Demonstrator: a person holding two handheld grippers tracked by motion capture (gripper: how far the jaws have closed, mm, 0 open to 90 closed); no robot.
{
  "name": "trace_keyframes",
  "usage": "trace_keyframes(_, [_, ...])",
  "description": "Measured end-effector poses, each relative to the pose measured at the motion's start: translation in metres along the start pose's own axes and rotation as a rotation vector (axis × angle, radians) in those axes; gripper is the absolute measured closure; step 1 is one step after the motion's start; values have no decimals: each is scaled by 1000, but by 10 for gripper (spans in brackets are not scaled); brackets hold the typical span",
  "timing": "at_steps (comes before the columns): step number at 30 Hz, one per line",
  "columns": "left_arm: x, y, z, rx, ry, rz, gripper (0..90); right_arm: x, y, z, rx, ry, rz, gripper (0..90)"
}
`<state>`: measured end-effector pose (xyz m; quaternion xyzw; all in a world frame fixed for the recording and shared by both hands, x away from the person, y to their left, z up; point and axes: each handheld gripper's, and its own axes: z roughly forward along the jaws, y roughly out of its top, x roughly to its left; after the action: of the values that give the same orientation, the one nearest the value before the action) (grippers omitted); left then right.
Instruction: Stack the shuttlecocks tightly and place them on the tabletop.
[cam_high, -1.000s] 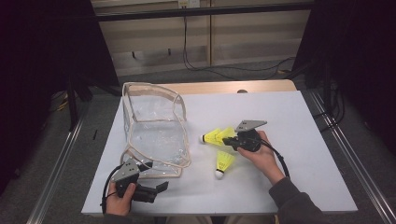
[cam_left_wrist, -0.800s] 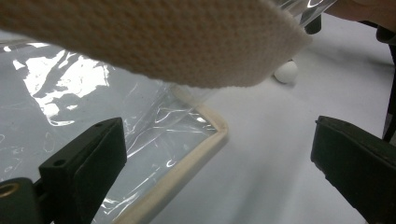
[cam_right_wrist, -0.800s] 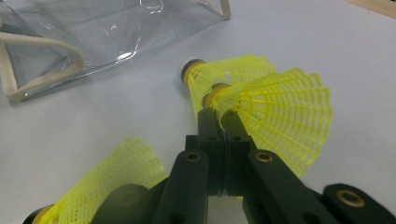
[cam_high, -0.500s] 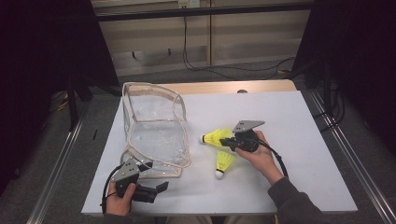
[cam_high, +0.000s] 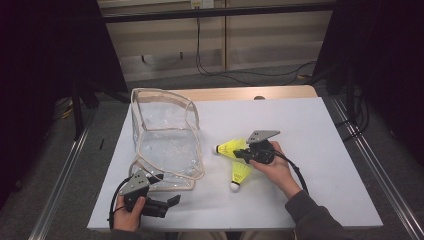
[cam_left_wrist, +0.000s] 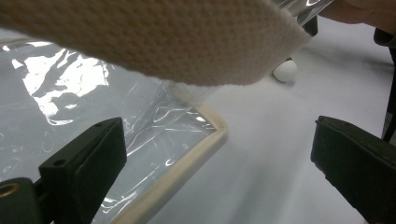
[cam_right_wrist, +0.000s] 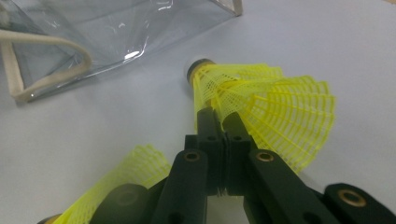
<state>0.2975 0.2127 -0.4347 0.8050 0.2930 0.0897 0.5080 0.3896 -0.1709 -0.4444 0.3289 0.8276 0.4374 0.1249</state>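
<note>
A clear plastic bag with cream trim stands open on the white table. Two yellow shuttlecocks lie to its right. My right gripper is shut on the mesh skirt of the upper shuttlecock, whose cork points at the bag. In the right gripper view the jaws pinch that skirt edge-on. The second shuttlecock lies just below, cork toward the person. My left gripper is open at the bag's near corner. In the left gripper view the gripper straddles the bag's trimmed edge without touching it.
A cream strap of the bag hangs across the top of the left gripper view. The second shuttlecock's white cork lies beyond it. Dark floor and metal rails flank the table. Cables lie behind it.
</note>
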Motion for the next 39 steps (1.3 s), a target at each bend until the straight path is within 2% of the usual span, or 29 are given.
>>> trace_keyframes(7, [0, 0, 0, -2, 0, -2, 32, -1, -2, 3, 21, -7, 6, 861])
trace_keyframes(12, [0, 0, 0, 1, 1, -2, 32, -1, -3, 4, 22, -18, 9, 795])
trace_keyframes(18, [0, 0, -1, 2, 0, 0, 32, -3, -2, -2, 11, -26, 29, 718])
trace_keyframes(21, [0, 0, 0, -2, 2, -3, 32, -5, -2, -7, 2, -23, 38, 723])
trace_keyframes(25, [0, 0, 0, 0, -2, 0, 32, -5, -2, -9, -3, 1, 38, 854])
trace_keyframes(27, [0, 0, 0, 2, -2, 0, 32, -5, -1, -9, -10, 6, 26, 881])
trace_keyframes(31, [0, 0, 0, 2, 1, 0, 32, -2, 0, -5, -11, 15, 11, 889])
trace_keyframes(39, [0, 0, -1, -1, 1, -1, 32, -2, -2, 0, 13, 14, 19, 859])
